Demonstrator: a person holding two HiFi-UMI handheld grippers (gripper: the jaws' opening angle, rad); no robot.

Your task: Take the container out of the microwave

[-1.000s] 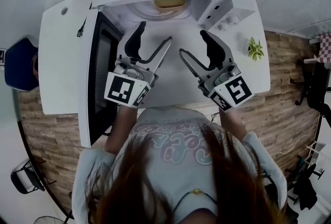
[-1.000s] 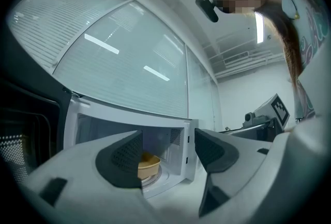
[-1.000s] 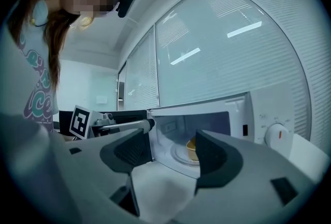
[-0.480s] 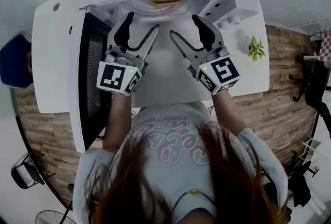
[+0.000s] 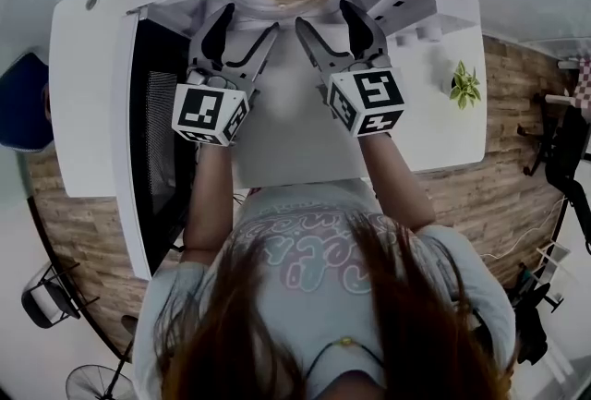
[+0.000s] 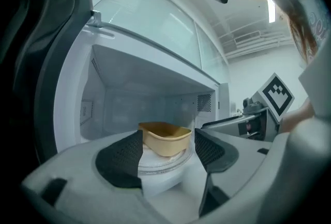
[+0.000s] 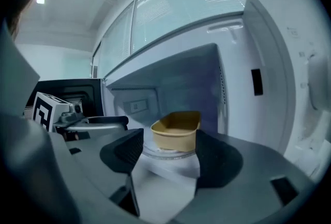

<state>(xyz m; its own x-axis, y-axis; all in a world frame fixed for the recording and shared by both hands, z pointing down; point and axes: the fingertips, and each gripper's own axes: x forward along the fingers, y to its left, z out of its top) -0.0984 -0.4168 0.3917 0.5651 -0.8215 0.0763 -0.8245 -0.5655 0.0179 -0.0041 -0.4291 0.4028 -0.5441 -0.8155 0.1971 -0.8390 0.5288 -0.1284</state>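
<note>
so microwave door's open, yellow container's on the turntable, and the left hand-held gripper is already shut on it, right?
Not shut. The left gripper view shows the left hand-held gripper open, jaws apart and short of the yellow container, not touching it. The door is open, and the container does sit on the turntable.

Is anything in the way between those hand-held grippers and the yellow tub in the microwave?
Nothing visible. The door stands open, and the container sits on the turntable, straight ahead of the open left hand-held gripper and right hand-held gripper.
</note>
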